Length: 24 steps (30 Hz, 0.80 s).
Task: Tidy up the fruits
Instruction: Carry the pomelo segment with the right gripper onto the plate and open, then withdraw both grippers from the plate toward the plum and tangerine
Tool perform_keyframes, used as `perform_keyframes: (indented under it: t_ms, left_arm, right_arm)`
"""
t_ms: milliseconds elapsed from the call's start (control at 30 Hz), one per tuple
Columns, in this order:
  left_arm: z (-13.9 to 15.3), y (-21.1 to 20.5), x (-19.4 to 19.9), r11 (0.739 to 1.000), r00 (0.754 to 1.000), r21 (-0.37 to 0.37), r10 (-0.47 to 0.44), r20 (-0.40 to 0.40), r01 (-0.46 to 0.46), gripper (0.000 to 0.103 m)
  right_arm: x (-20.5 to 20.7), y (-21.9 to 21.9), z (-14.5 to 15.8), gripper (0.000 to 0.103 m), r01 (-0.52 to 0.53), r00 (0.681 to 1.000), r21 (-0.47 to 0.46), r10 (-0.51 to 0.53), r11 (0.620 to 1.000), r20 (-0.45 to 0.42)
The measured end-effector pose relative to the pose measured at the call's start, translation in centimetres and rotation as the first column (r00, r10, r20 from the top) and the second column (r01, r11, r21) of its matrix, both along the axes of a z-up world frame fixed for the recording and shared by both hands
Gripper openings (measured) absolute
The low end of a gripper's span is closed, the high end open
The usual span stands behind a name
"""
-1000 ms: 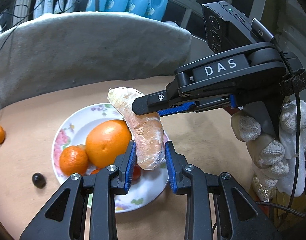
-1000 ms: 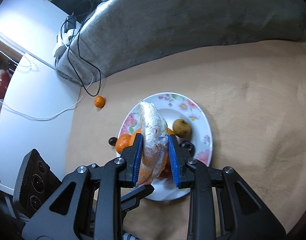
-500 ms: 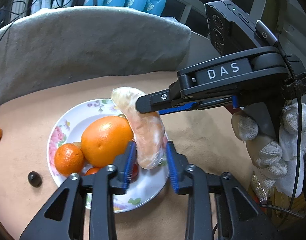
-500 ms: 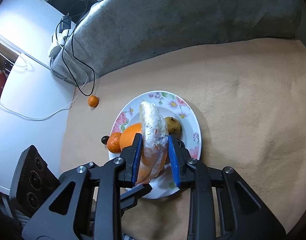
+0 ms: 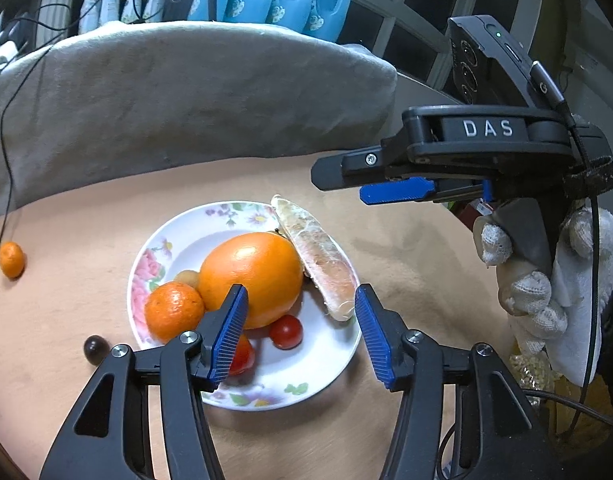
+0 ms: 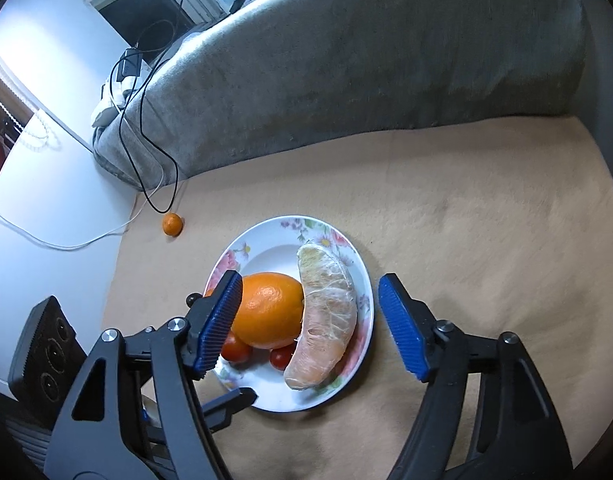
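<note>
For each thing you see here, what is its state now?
Pomelo segment: on the plate, leaning on the orange.
Orange: on the plate.
Plate: holding fruit.
Mandarin: off the plate, on the cloth.
Left gripper: opening, holding nothing.
Right gripper: opening, holding nothing.

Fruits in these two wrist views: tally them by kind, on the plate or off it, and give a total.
Large orange: 1
Small mandarins: 2, one on the plate, one off it on the cloth
Pomelo segment: 1
Cherry tomatoes: 2
Small dark round fruit off the plate: 1
Small brownish fruit, half hidden: 1
Total: 8
</note>
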<state>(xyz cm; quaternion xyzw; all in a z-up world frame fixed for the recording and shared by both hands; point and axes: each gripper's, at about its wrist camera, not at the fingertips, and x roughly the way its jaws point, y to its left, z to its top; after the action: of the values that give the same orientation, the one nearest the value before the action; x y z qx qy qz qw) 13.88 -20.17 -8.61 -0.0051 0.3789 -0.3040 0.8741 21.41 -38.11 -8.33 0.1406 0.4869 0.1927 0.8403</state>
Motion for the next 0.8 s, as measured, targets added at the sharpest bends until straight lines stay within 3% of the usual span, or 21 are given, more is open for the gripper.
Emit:
perform_keyframes:
  t_ms: [300,367,433,800]
  left_arm:
    - [0.7,1.1,-0.8,0.999,0.999,0.011,0.033,0.027,-0.033,0.068]
    - [0.9,1.4,-0.9,0.999,0.999,0.015,0.04,0.034,-0.04,0.069]
    - [0.9,1.7,-0.9,0.999,0.998,0.019,0.047,0.037,-0.048,0.069]
    - [1.1,5.9,0.1,0.989,0.989,0.034,0.144,0.044,-0.145,0.071]
  right_arm:
    - [-0.6,0.7,0.0,0.074,-0.015,0.999,-0.049,0.016,0.999,0.036]
    - [-0.9,0.8,0.1,0.077,-0.015,0.999,-0.067,0.019,0.998,0.051]
    - [-1.2,1.0,0.3,0.088,-0.012,0.997,-0.081,0.019,0.997,0.08]
    - [-3.0,3.8,2.1,0.093,-0.043,0.974,-0.204,0.086,0.978,0.209]
